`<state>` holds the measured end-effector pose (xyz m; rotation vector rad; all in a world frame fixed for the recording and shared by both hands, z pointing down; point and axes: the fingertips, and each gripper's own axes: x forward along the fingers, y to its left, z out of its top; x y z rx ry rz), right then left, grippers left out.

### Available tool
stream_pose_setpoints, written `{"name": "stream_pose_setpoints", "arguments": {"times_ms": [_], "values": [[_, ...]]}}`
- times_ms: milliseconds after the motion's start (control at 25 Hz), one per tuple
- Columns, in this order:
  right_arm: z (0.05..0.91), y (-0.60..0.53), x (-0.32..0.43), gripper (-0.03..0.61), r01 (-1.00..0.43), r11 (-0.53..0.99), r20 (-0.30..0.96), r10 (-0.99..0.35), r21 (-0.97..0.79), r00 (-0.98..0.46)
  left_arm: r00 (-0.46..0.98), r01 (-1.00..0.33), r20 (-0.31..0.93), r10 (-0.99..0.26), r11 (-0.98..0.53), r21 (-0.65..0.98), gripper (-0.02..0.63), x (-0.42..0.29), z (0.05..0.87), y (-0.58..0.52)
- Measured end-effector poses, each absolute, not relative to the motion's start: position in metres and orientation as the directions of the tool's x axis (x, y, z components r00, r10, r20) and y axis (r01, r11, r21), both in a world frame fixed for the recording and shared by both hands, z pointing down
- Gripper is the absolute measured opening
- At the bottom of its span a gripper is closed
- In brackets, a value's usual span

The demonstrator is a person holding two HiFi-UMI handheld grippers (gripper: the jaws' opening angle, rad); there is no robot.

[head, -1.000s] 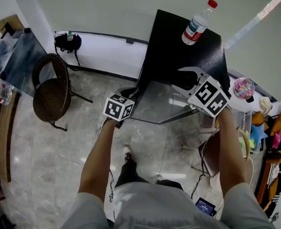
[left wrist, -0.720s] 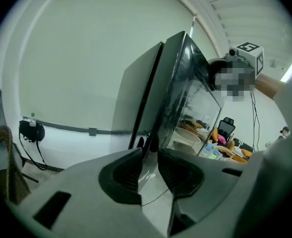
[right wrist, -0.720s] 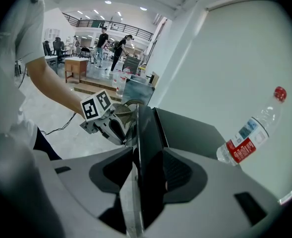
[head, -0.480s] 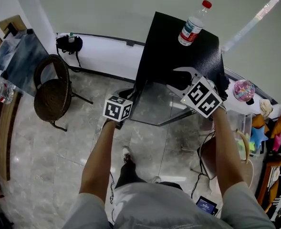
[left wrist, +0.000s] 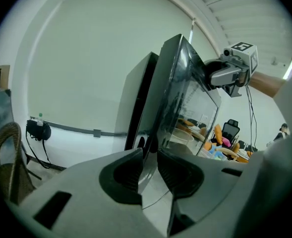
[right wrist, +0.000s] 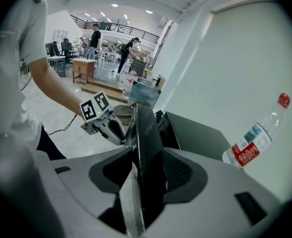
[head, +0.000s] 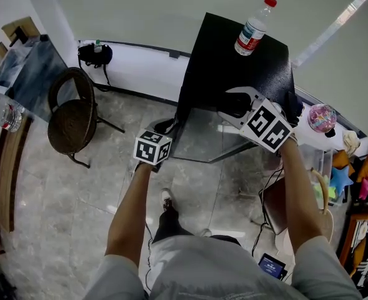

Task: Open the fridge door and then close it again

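Observation:
A small black fridge (head: 233, 55) stands against the wall, and its glass door (head: 199, 136) is ajar, with a dark gap showing between door and cabinet (left wrist: 140, 98). My left gripper (head: 165, 129) is shut on the door's free side edge (left wrist: 150, 148), low at the left. My right gripper (head: 230, 102) is shut on the door's top edge (right wrist: 146, 152), near the fridge top. Each gripper shows in the other's view: the right gripper (left wrist: 224, 74) and the left gripper (right wrist: 111, 128).
A water bottle (head: 253, 25) with a red cap stands on the fridge top. A wicker chair (head: 71, 120) is on the floor to the left, and a black bag (head: 95, 55) hangs on the wall. Shelves with toys (head: 333, 161) crowd the right side. People stand far behind (right wrist: 93, 38).
Both grippers keep their hold on the door and stay almost where they were. The head view has shifted slightly.

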<state>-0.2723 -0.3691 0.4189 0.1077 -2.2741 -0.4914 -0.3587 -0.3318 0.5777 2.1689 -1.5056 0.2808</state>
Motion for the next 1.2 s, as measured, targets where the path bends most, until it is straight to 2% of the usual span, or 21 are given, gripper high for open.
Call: {"name": "stream_pose_setpoints", "arguments": {"times_ms": [440, 1200], "values": [[0.420, -0.346, -0.263, 0.190, 0.143, 0.921, 0.703, -0.170, 0.363, -0.691, 0.336, -0.936, 0.454, -0.825, -0.238, 0.259, 0.081, -0.346, 0.579, -0.299], [0.419, -0.291, -0.235, 0.195, 0.336, 0.859, 0.695, -0.030, 0.385, -0.718, 0.153, -0.967, 0.495, -0.855, -0.027, 0.252, 0.081, -0.304, 0.577, -0.225]]}}
